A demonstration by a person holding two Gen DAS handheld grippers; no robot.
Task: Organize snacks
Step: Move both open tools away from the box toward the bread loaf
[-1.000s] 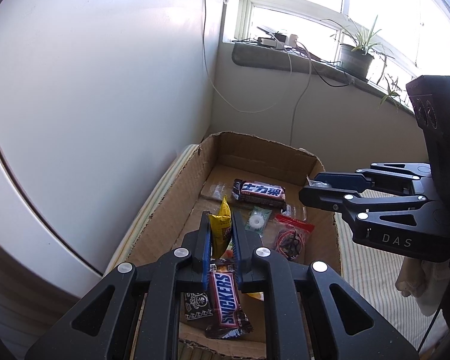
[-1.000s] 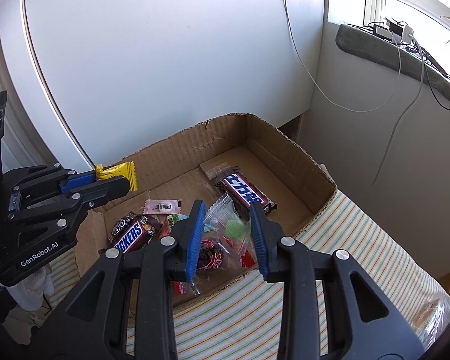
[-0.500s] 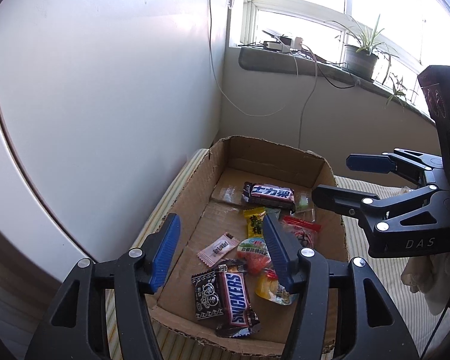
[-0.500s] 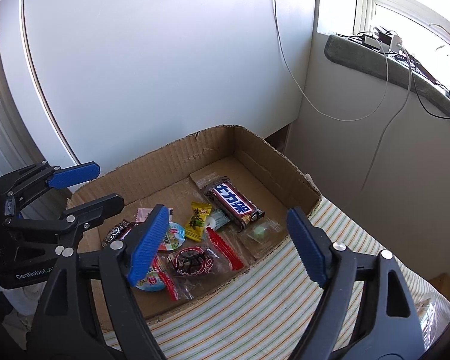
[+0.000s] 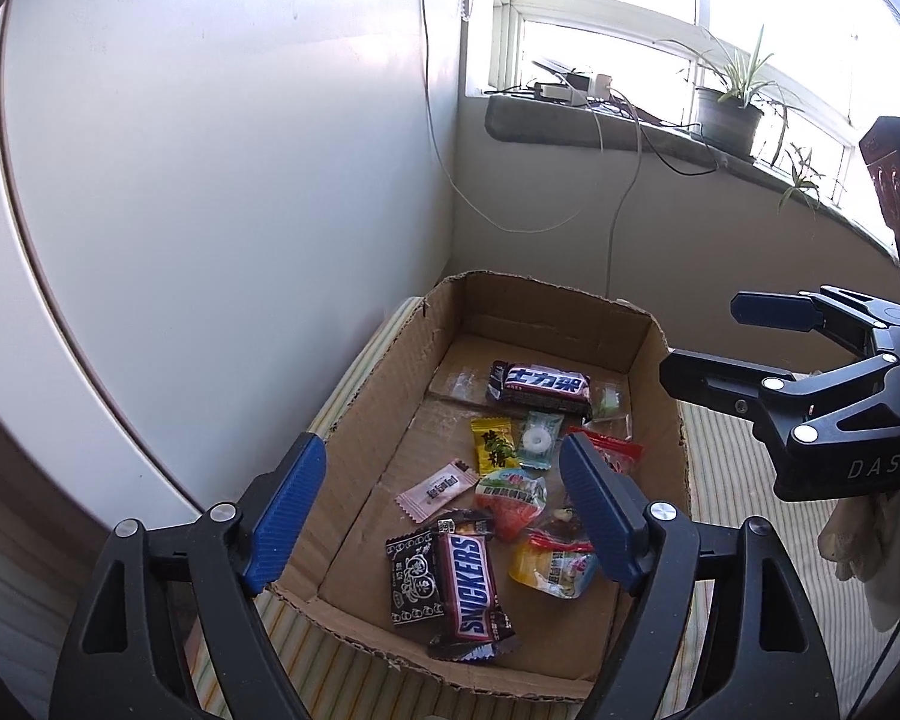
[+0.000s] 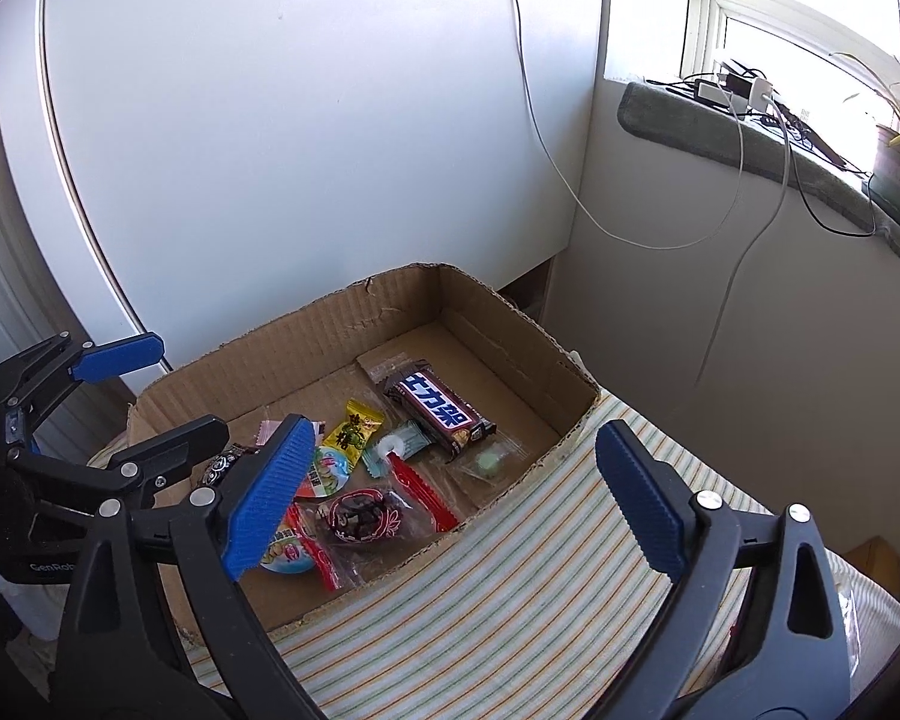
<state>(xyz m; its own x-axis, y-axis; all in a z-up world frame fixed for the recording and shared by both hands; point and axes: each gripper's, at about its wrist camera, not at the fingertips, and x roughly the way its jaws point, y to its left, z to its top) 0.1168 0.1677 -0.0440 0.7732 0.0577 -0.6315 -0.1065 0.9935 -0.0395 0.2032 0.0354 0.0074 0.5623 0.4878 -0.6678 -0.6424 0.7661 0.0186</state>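
A shallow cardboard box (image 5: pixel 659 354) (image 6: pixel 510 315) sits on a striped cloth and holds several snacks. In it lie a Snickers bar (image 5: pixel 468 582), a dark chocolate bar with Chinese print (image 5: pixel 540 387) (image 6: pixel 441 411), a yellow candy (image 5: pixel 493 443) (image 6: pixel 353 423), a pink sachet (image 5: pixel 441 486) and a mint ring (image 5: pixel 535 439) (image 6: pixel 387 449). My left gripper (image 5: pixel 444 516) is open and empty above the box's near end. My right gripper (image 6: pixel 453 498) is open and empty above the box's front rim.
A white wall panel (image 5: pixel 210 180) stands right behind the box. A striped cloth (image 6: pixel 510 600) covers the surface in front. A windowsill (image 5: pixel 630 126) with cables and a potted plant (image 5: pixel 729 114) lies beyond. A white cable (image 6: pixel 570 180) hangs down the wall.
Both grippers have opened wide and pulled up and back from the box. The yellow candy left my left gripper and now lies in the box, as does the clear bag with the green candy.
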